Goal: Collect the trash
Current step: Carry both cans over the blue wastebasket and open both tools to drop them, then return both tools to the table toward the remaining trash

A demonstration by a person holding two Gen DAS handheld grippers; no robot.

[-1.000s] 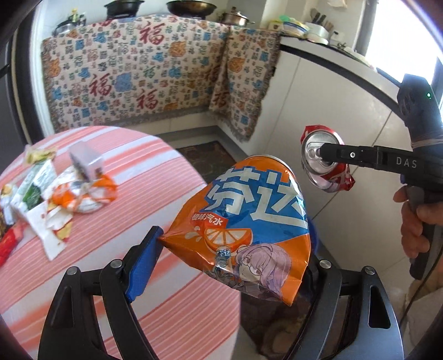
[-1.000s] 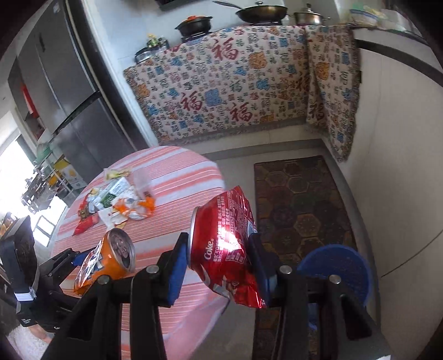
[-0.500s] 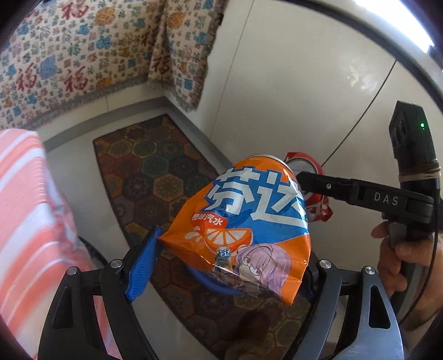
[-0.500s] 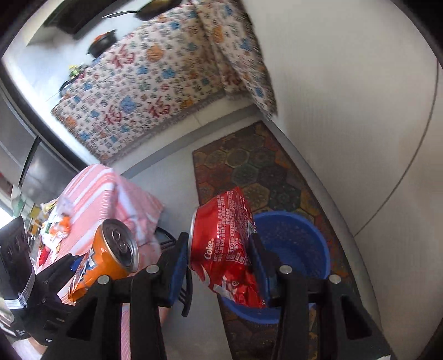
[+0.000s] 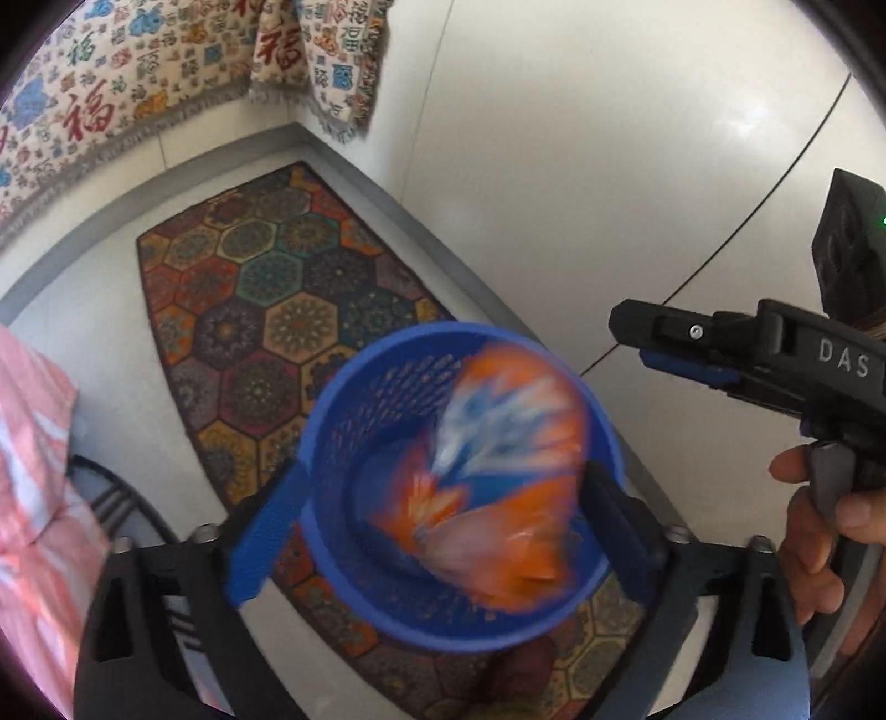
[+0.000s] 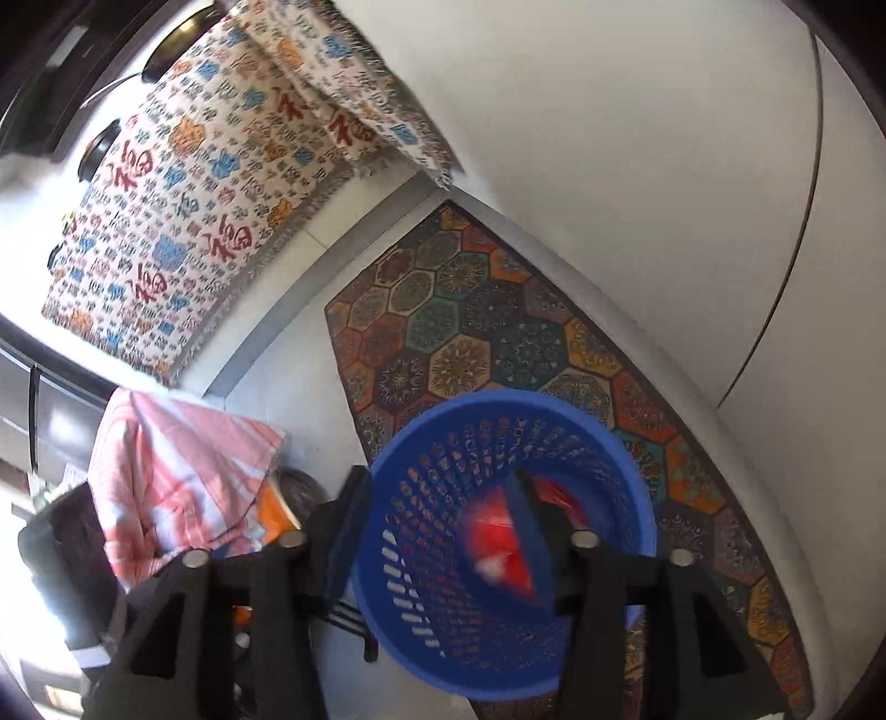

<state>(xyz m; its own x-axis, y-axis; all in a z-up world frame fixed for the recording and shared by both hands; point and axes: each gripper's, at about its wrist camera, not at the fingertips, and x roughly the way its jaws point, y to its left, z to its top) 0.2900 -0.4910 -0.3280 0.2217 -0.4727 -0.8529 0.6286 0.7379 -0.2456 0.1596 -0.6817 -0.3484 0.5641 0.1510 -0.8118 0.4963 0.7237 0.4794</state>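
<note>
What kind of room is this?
Probably a home kitchen. A pan sits on a counter draped with a patterned cloth, a colourful rug lies on the floor, and a blue basket stands on it for trash.

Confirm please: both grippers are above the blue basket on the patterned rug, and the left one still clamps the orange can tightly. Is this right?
Not quite. The left gripper no longer clamps the orange can: its jaws have just been opening, and the left wrist view shows the can blurred, dropping into the blue basket. The rest holds: both grippers are over the basket on the patterned rug.
</note>
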